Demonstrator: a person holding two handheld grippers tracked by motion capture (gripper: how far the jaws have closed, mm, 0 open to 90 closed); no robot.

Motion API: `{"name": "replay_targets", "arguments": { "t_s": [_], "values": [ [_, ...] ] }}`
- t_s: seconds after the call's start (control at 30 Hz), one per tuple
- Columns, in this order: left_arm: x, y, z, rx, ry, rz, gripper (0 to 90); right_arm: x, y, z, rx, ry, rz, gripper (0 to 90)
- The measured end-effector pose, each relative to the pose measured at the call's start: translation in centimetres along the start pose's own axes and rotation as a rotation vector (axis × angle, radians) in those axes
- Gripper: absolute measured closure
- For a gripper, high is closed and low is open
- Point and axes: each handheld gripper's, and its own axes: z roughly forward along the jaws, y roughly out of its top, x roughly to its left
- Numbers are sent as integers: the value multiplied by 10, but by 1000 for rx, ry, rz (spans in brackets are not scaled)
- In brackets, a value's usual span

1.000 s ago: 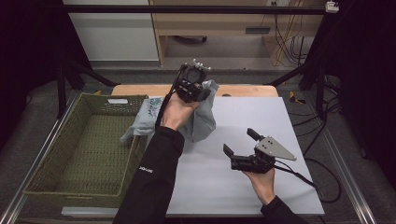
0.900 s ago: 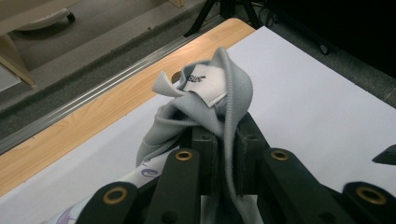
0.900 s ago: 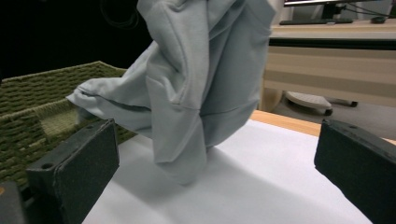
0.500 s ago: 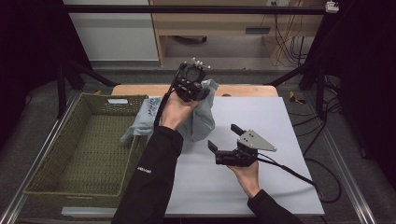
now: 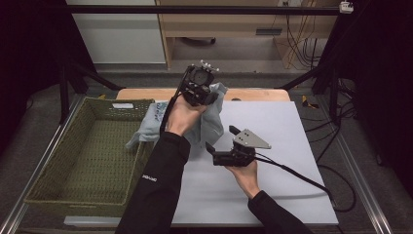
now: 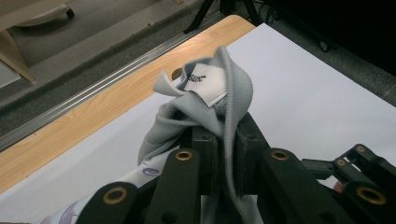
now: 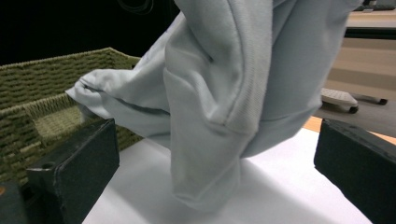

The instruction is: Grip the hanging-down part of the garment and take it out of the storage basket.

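Left gripper view is showing the left gripper (image 6: 219,154) pinching the grey garment (image 6: 205,107) above the table (image 6: 317,93); right gripper view is showing the right gripper (image 7: 215,158) gaping, cloth hanging between.

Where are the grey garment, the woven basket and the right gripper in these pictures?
grey garment (image 7: 219,93): right gripper view, on the hanging fold of cloth.
woven basket (image 5: 95,161): high view, on its bare woven floor.
right gripper (image 5: 220,140): high view, midway between its open fingertips, beside the garment.
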Motion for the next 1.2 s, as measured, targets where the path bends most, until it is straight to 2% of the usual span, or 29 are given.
{"name": "replay_targets", "arguments": {
  "t_s": [0.13,0.3,0.37,0.4,0.53,0.8,0.83,1.0,1.03,1.1,1.2],
  "values": [
    [0,0,1,4,-1,1,805,2,1,9,1,2,-29,5],
    [-1,0,2,9,-5,3,806,4,0,19,6,1,-9,5],
    [-1,0,2,5,-3,2,805,3,-1,22,5,-1,-19,5],
    [-1,1,2,5,-3,2,805,3,-3,26,29,-1,-5,5],
    [-1,1,2,6,-3,1,806,3,-5,33,34,-7,-11,6],
    [-1,1,2,6,-3,2,806,1,-5,47,24,-2,-3,24],
    [0,1,2,4,-2,1,806,0,-6,51,27,11,2,43],
    [0,1,1,0,-3,-3,806,3,-9,61,40,15,3,75],
    [0,1,1,7,-4,5,805,4,-10,65,55,16,-2,111],
    [0,1,0,5,-4,5,805,5,-11,68,60,22,-11,156],
    [0,1,-1,3,-5,4,806,6,-11,71,55,22,-15,272]
  ]
}}
